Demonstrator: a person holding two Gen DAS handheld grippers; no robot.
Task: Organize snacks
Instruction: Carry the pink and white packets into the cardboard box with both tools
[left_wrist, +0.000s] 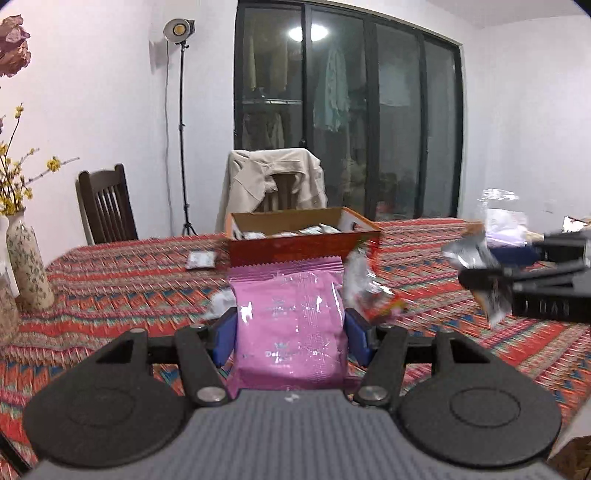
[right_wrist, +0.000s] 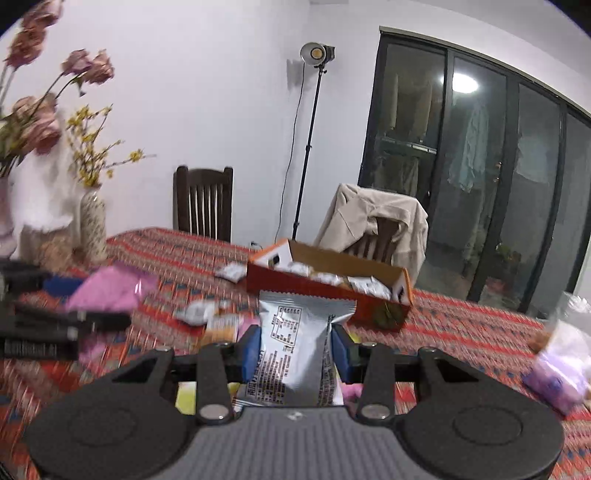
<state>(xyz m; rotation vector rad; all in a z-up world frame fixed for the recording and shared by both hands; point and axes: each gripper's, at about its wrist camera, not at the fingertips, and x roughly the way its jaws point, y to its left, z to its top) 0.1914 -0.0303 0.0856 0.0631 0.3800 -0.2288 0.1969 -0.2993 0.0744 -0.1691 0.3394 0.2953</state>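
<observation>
1. Above the bench, the left gripper is clamping a pink packet; the right gripper is clamping a silver packet.
2. The box is already holding several packets; loose snacks are still awaiting collection.

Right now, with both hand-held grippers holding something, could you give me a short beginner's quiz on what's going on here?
1. True or false: the left hand-held gripper holds a pink packet.
2. What colour is the packet in the right hand-held gripper?
A. silver
B. green
C. black
3. Fill in: beyond both packets, on the tablecloth, stands an open ____ with more small packets inside.

Key: 1 true; 2 A; 3 box.
</observation>
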